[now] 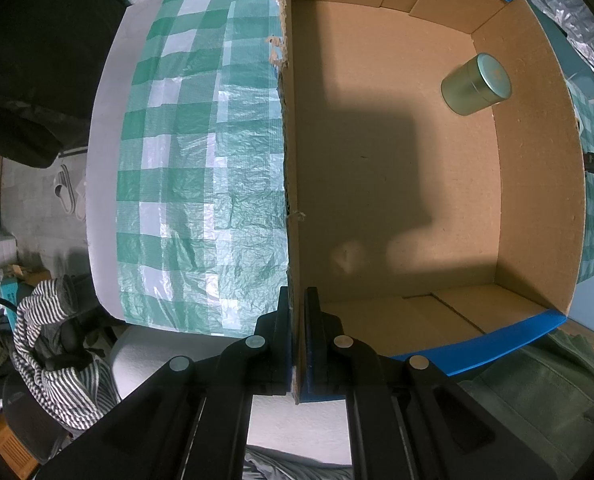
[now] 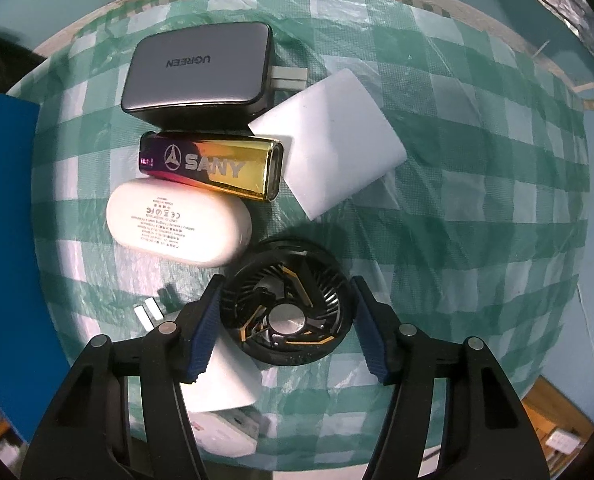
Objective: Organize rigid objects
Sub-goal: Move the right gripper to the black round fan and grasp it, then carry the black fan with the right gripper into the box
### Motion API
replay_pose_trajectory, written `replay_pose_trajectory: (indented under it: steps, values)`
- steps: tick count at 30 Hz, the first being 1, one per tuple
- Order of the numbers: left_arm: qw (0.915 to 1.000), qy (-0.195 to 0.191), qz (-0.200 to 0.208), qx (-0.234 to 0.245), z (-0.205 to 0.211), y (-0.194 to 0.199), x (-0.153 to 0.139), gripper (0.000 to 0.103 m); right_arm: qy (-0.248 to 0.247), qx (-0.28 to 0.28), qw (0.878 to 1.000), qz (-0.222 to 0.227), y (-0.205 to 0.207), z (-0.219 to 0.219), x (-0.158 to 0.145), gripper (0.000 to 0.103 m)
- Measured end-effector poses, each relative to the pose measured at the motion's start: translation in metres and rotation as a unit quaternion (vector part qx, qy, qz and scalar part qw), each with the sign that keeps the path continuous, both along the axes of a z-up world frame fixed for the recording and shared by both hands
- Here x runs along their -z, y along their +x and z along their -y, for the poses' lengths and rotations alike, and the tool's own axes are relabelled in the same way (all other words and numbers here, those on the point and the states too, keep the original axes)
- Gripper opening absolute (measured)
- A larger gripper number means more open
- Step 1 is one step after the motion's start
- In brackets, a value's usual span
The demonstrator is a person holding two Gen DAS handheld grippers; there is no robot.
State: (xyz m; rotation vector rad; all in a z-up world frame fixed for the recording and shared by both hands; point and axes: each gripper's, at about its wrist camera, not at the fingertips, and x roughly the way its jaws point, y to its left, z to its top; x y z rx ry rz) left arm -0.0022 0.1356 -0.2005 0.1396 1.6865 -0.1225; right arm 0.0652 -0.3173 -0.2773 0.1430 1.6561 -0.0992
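cardboard, matte brown and rough at its torn upper edge, makes up the box (image 1: 397, 184) that fills the left wrist view; the left hand-held gripper (image 1: 297, 320) is pressed together on the box's left wall, one black finger outside and one inside. a blue strip runs along the near rim. inside, a pale green metal tin (image 1: 475, 85), cylindrical with a round lid, lies on its side near the right wall; the rest of the floor is in shadow. crinkled green-and-white checked plastic cloth (image 1: 201, 168) covers the worktop left of the box. in the right wrist view the right hand-held gripper (image 2: 285, 312) is spread around a round black fan (image 2: 285, 308) with thin radial fins and gold accents; its ribbed blue pads (image 2: 207, 320) stand on either side, the left one close against the rim, the right one apart. crowded just beyond lie a smooth white oval case (image 2: 179, 226), a glossy gold-and-purple bar marked sany (image 2: 213, 166), a grey ugreen charger (image 2: 199, 74) and a flat white block (image 2: 329, 144). a white plug adapter (image 2: 225, 380) sits partly under the left finger.
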Motion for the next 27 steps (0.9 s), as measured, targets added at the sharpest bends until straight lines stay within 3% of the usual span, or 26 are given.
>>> replay_pose_trajectory:
  steps: [13, 27]
  values:
    - [1.0000, 0.000, 0.001, 0.002, 0.000, 0.000, 0.000, 0.005, 0.005, -0.044, 0.999, 0.012, -0.005, -0.022, -0.050, 0.062]
    - [1.0000, 0.001, 0.001, 0.003, 0.001, 0.000, 0.000, 0.005, 0.019, -0.156, 0.985, 0.071, 0.006, -0.093, -0.130, 0.062]
